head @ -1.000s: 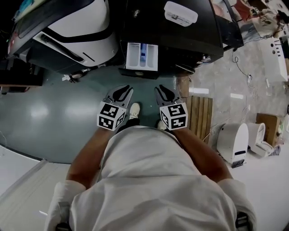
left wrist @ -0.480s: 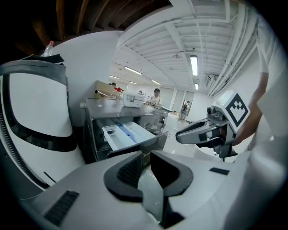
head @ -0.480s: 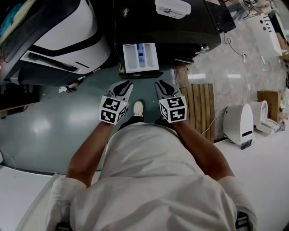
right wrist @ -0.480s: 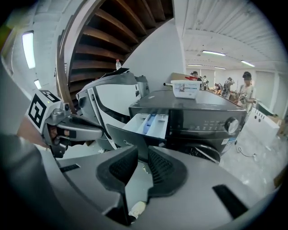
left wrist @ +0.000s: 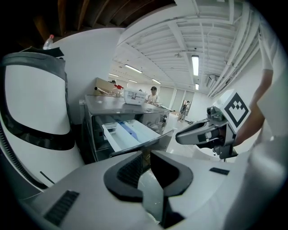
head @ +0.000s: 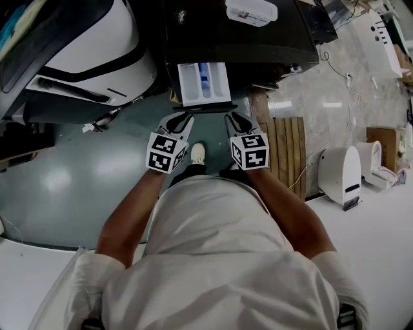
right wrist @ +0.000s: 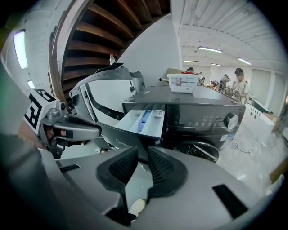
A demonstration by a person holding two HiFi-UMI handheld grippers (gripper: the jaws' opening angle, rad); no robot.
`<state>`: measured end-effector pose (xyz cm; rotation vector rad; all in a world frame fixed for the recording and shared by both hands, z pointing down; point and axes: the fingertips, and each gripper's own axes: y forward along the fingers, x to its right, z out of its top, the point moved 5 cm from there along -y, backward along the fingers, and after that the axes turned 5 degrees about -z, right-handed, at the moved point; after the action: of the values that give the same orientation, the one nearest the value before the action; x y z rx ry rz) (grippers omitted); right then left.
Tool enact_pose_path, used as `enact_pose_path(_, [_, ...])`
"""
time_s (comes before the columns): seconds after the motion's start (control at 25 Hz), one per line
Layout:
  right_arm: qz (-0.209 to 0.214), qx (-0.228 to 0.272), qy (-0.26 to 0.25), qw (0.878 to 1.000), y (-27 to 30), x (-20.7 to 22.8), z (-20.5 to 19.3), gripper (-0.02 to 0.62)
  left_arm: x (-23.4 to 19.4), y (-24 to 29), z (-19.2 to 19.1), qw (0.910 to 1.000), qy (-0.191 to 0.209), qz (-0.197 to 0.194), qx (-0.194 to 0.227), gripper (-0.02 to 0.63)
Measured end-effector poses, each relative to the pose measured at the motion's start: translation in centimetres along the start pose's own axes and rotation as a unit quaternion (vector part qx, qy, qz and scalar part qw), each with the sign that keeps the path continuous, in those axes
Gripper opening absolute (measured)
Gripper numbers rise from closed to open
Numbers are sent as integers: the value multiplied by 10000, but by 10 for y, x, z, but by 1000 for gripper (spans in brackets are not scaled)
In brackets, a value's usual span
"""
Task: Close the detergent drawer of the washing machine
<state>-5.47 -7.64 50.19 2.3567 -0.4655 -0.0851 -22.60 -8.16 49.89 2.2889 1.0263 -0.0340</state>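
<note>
The black washing machine (head: 258, 38) stands ahead with its white detergent drawer (head: 204, 82) pulled out, a blue compartment in its middle. Both grippers hover side by side just short of the drawer's front. My left gripper (head: 183, 118) is shut and empty, below the drawer's left part. My right gripper (head: 233, 117) is also shut and empty, at the drawer's right corner. In the left gripper view the drawer (left wrist: 130, 134) lies beyond the closed jaws (left wrist: 146, 155), and the right gripper (left wrist: 200, 132) shows alongside. The right gripper view shows the drawer (right wrist: 143, 121) above its jaws (right wrist: 143, 153).
A white machine with a dark open door (head: 90, 51) stands left of the washer. A white box (head: 250, 11) sits on the washer's top. A wooden slat panel (head: 288, 158) and a white appliance (head: 340, 175) lie on the floor to the right. My shoe (head: 197, 153) shows below.
Both grippers have moved forward toward the drawer, from a gap to almost at its front edge. The drawer remains pulled out.
</note>
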Motion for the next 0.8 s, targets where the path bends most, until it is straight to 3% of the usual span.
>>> enact_pose_path(0.8, [88,-207,46,9997,17,1,5,74,-8,9,-4,9999,-9,-2,-152,32])
